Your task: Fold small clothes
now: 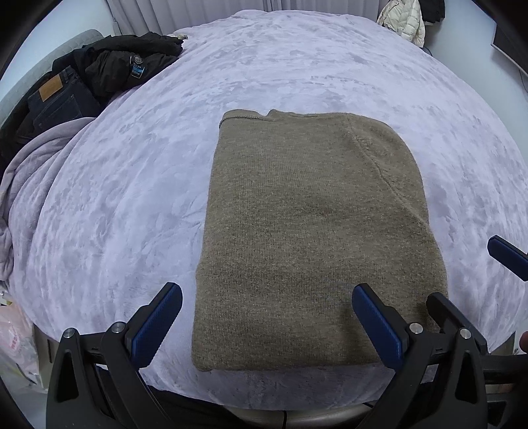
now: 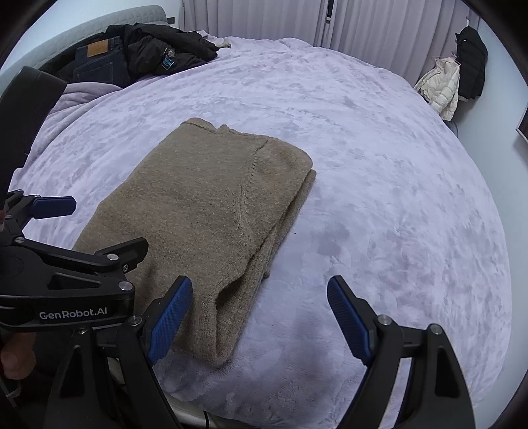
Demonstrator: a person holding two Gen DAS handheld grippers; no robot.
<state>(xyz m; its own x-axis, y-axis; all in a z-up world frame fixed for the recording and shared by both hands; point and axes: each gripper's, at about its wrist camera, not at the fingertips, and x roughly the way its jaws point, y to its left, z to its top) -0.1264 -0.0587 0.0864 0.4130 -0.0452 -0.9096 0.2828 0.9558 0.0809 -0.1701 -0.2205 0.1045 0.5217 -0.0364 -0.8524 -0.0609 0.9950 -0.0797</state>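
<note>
A tan knit sweater lies folded into a rectangle on the lilac bed cover; it also shows in the right wrist view. My left gripper is open and empty, its jaws spread over the sweater's near edge. My right gripper is open and empty, hovering over the sweater's near right corner. The left gripper shows at the left of the right wrist view. A blue pad of the right gripper's fingers shows at the right edge of the left wrist view.
Dark jeans and a black jacket are piled at the bed's far left. A bunched lilac blanket lies beside them. A cream puffer jacket and a black coat hang at the far right. Curtains behind.
</note>
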